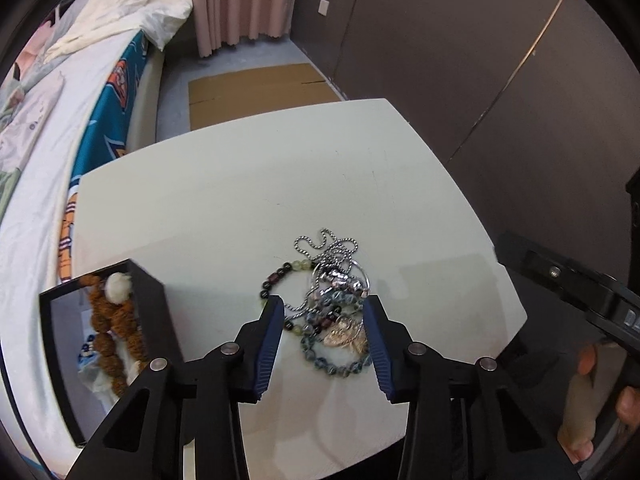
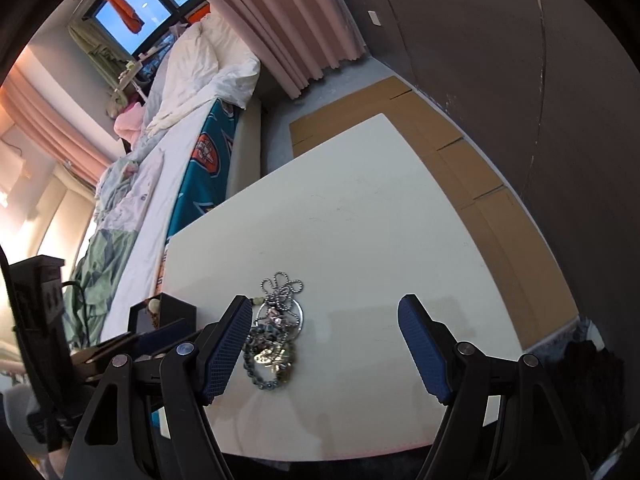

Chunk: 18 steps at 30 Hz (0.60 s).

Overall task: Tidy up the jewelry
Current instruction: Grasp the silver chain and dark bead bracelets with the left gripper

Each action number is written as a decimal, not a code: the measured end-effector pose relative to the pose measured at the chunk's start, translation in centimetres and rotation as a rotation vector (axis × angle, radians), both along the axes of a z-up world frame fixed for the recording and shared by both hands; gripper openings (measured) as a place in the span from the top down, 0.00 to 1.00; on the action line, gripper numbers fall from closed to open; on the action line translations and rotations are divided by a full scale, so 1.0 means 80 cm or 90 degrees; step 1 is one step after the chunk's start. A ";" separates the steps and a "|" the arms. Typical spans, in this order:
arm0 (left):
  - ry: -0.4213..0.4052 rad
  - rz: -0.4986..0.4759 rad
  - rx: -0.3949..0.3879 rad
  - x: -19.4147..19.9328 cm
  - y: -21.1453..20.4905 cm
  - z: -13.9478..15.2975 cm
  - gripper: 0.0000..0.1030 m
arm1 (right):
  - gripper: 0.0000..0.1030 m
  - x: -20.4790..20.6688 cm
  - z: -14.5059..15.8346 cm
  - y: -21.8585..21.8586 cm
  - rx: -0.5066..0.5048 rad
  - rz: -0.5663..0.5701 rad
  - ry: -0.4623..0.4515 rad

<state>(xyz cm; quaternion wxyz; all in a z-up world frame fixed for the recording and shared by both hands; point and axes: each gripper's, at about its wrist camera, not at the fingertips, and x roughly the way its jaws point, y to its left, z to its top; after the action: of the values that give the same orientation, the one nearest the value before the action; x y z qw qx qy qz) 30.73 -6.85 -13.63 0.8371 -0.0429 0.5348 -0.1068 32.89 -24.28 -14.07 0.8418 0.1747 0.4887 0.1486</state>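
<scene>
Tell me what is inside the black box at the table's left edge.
The black box holds a string of rough orange-brown beads with a cream puffball on top. Its near wall and the left gripper hide the bottom, so anything else inside cannot be seen.

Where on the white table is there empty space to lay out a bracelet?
The table is bare beyond the jewelry pile, up to its far edge, and on the pile's right. It is crowded at the near left: the black box with brown beads stands there, and the left gripper fingers straddle the pile.
</scene>
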 end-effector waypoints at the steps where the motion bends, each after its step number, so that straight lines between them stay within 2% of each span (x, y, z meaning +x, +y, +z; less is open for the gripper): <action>1: 0.000 0.000 -0.001 0.002 -0.003 -0.001 0.59 | 0.27 0.000 -0.001 -0.003 0.003 -0.002 0.000; 8: 0.031 -0.023 0.002 0.028 -0.038 -0.025 0.59 | 0.27 0.004 -0.014 -0.031 0.007 -0.029 0.025; 14: 0.064 -0.033 0.055 0.041 -0.061 -0.056 0.59 | 0.27 0.004 -0.020 -0.049 0.017 -0.045 0.035; 18: 0.059 -0.026 0.088 0.046 -0.066 -0.066 0.60 | 0.27 0.005 -0.023 -0.056 0.017 -0.049 0.039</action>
<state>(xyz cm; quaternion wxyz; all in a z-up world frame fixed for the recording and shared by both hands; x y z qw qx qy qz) 34.40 -12.11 -18.90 0.8100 0.0211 0.5800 -0.0841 33.30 -28.75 -15.89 0.8290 0.2094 0.5051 0.1173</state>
